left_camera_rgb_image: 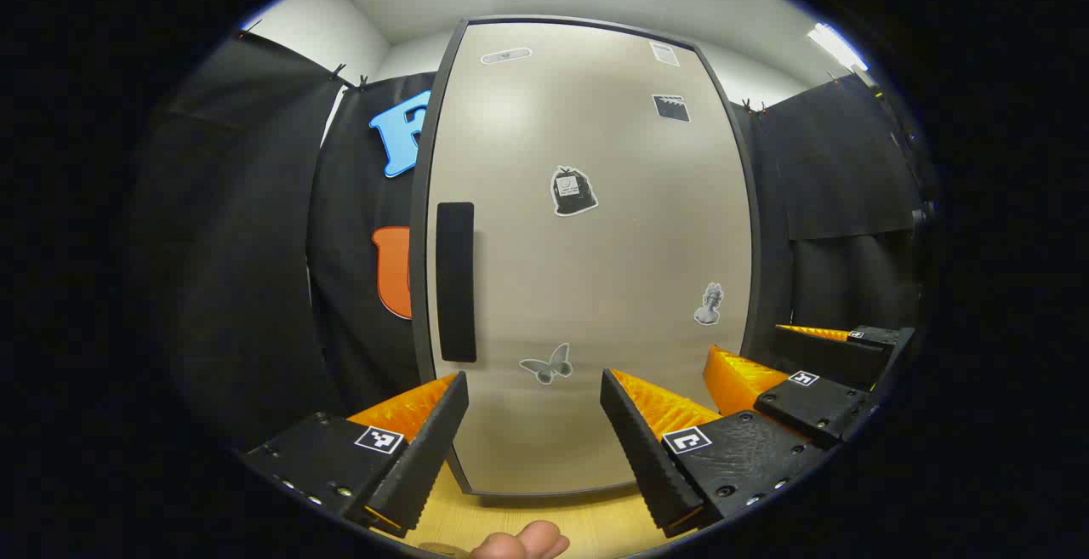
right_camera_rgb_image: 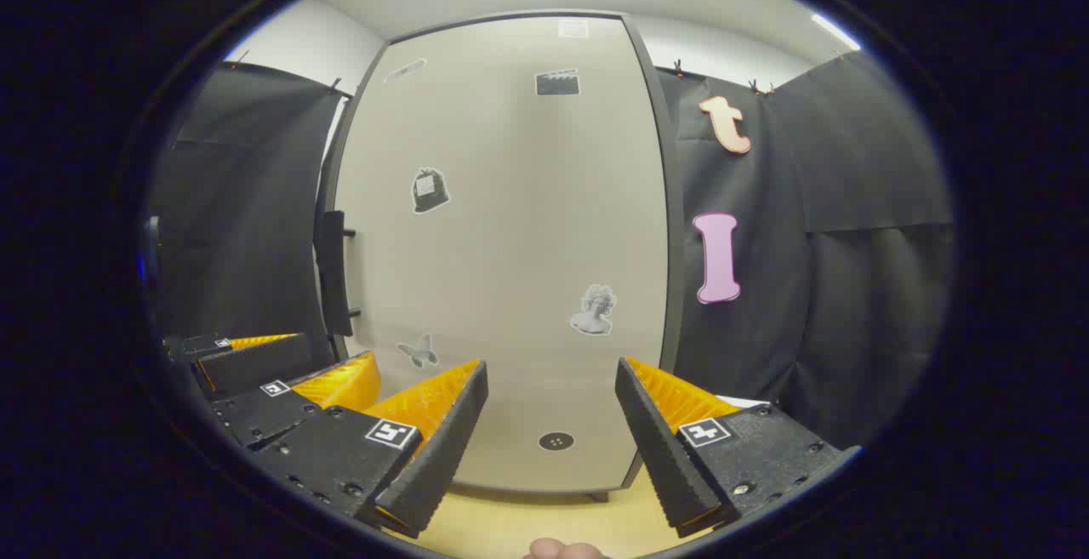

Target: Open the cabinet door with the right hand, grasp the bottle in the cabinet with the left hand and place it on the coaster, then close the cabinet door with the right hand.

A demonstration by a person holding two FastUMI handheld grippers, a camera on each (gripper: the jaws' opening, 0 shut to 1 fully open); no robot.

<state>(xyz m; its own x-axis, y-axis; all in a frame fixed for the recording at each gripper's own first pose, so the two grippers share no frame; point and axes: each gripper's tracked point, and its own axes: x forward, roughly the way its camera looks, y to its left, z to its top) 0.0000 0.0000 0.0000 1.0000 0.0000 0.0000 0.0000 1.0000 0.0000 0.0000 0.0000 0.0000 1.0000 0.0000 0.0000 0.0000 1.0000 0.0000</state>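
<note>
The beige cabinet door [left_camera_rgb_image: 595, 270] stands closed in front of both grippers, with stickers on it and hiding what is inside. Its long black handle [left_camera_rgb_image: 455, 282] runs upright along the door's left edge, and it juts out sideways as the handle [right_camera_rgb_image: 333, 274] in the right gripper view. My left gripper [left_camera_rgb_image: 534, 385] is open and holds nothing, a short way off the door's lower half. My right gripper [right_camera_rgb_image: 551, 372] is open too, facing the door's lower right part. Each shows beside the other: the right gripper [left_camera_rgb_image: 749, 346] at the right, the left gripper [right_camera_rgb_image: 336, 350] at the lower left.
A light wooden tabletop [left_camera_rgb_image: 553, 521] carries the cabinet and runs under both grippers. Black cloth walls [right_camera_rgb_image: 851, 244] close in on both sides of the cabinet. A fingertip [left_camera_rgb_image: 521, 542] shows at the bottom edge. A small round black disc [right_camera_rgb_image: 555, 441] sits low on the door.
</note>
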